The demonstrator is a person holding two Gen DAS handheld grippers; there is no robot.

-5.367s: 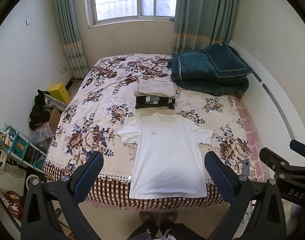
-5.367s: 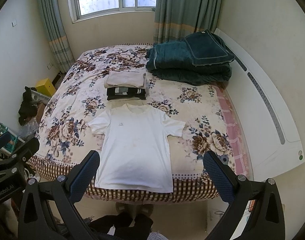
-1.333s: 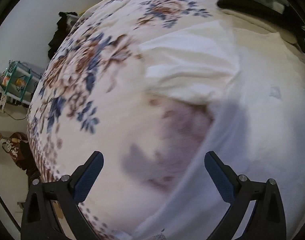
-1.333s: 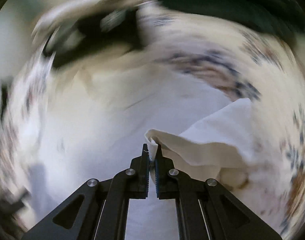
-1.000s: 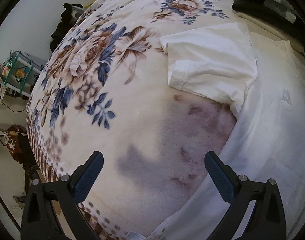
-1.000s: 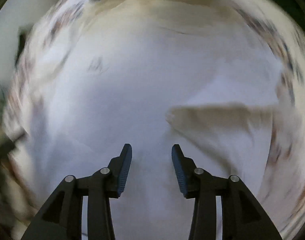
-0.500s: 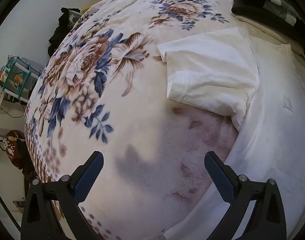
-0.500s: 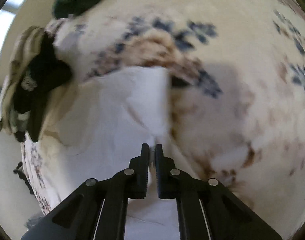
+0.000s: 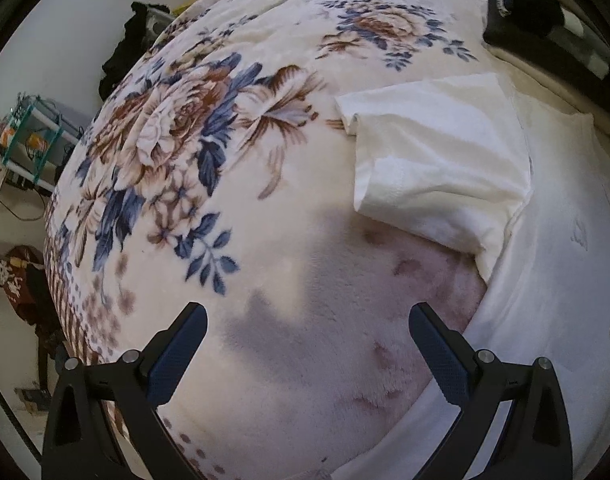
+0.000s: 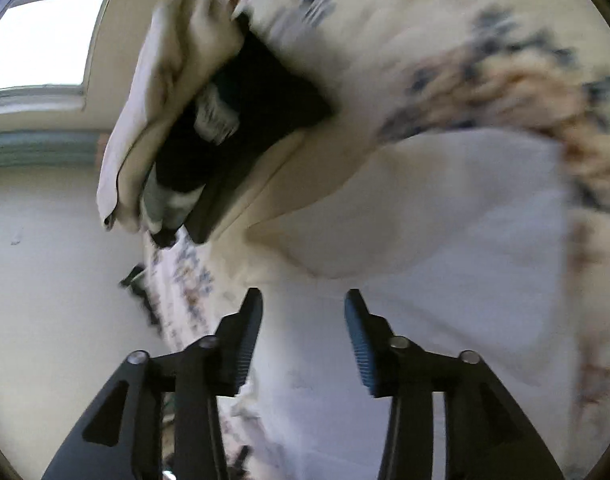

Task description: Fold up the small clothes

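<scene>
Down low, the left gripper (image 9: 307,344) hovers with its dark ribbed fingers (image 9: 177,354) spread wide, holding nothing, over the plush floral blanket (image 9: 209,148), whose fleecy nap shows brown and blue roses. Just beyond it lies the white T-shirt (image 9: 561,280), soft cotton spread flat on the bed, its short sleeve (image 9: 437,160) a creased trapezoid resting on the blanket. The right gripper (image 10: 303,338) is parted too, empty, poised above the shirt's smooth pale cloth (image 10: 445,240); that view is blurred. Farther off sits a stack of folded clothes (image 10: 209,120), beige on top, black beneath. A window (image 10: 41,28) glows behind.
</scene>
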